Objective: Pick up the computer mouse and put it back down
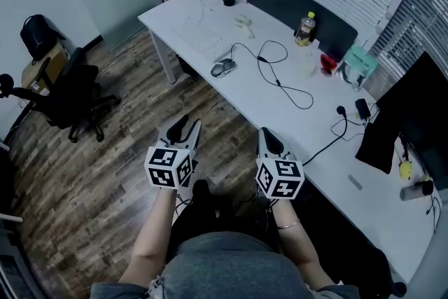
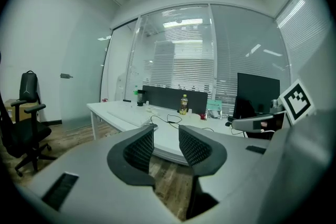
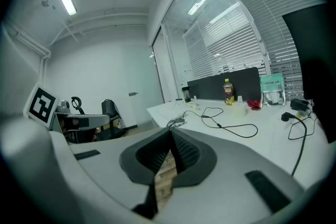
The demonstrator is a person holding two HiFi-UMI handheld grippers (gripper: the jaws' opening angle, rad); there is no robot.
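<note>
The computer mouse (image 1: 223,67) is seen lying on the white desk (image 1: 252,98), near the front edge. It is at about 1 o'clock from the left gripper (image 1: 187,124) and 11 o'clock from the right gripper (image 1: 267,136). Both are held well apart from it, over the floor. The left jaws are parted a little with nothing between them. The right jaws are pressed together, empty. The mouse is judged light, hard and smooth, so it could slip. It is best pinched across its two long sides, near the middle. A tug from its black cable (image 1: 278,82) may be felt.
</note>
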